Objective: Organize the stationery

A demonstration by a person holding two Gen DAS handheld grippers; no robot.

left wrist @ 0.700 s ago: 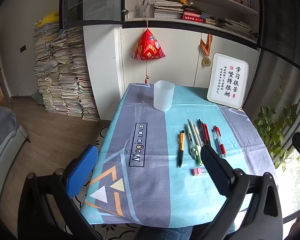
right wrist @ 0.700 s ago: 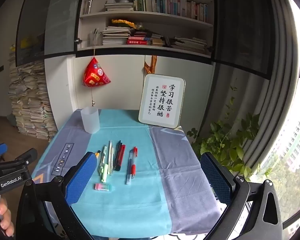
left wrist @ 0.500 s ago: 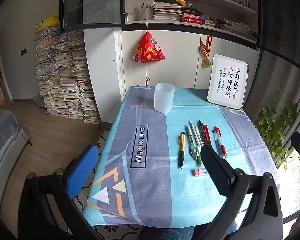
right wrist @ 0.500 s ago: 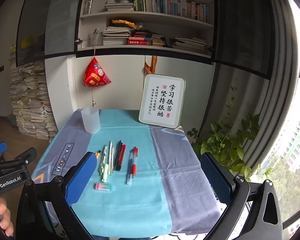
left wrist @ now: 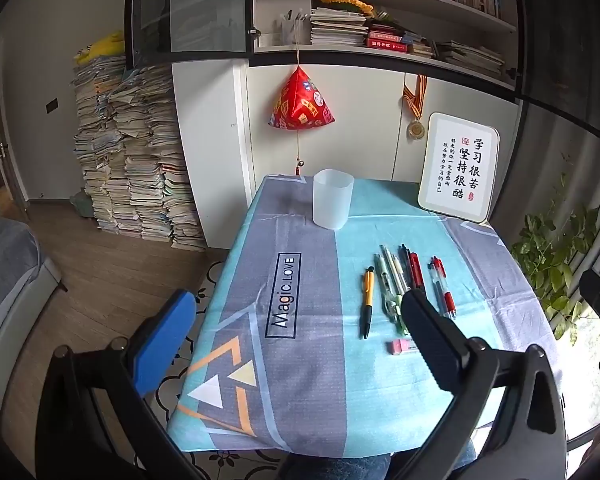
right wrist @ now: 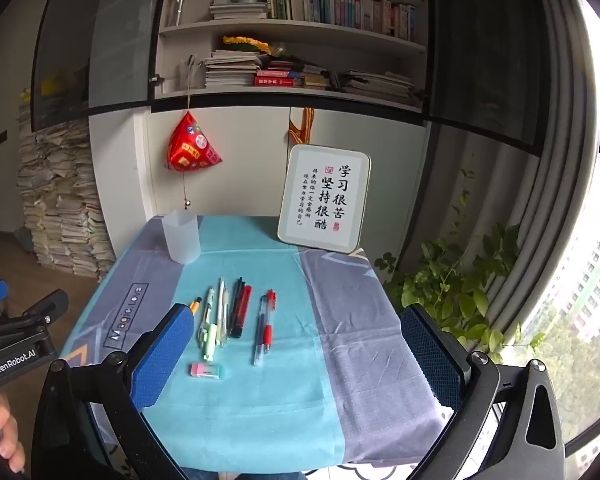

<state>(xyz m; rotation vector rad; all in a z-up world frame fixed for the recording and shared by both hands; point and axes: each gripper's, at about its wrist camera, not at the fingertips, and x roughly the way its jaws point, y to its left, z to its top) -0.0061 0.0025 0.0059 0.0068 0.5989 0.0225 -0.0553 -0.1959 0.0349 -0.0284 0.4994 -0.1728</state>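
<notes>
**Pens lined up on the table, both grippers released above the near edge**

I see the stationery lying in a loose row on the teal stripe of the tablecloth (right wrist: pixel 260 412): an orange-and-black pen (left wrist: pixel 368 298) at the left end, then a green pen (right wrist: pixel 208 326), a pale pen (right wrist: pixel 221 312), a black pen (right wrist: pixel 236 306) touching a red-and-black pen (right wrist: pixel 242 312), and two red-grip clear pens (right wrist: pixel 265 326) a little apart at the right. A pink-and-green eraser (right wrist: pixel 207 371) lies just in front of the row, nearer me. A frosted plastic cup (left wrist: pixel 333 203) stands upright at the far side of the table, well apart from the pens.

My left gripper (left wrist: pixel 296 344) hangs over the near edge with its jaws spread wide, nothing between them. My right gripper (right wrist: pixel 296 354) is likewise spread and holding nothing; its blue pad (right wrist: pixel 160 360) partly hides the orange pen.

Behind the cup, a framed calligraphy sign (right wrist: pixel 325 199) leans against the cabinet, and a red pyramid ornament (left wrist: pixel 301 101) hangs from the shelf.
</notes>
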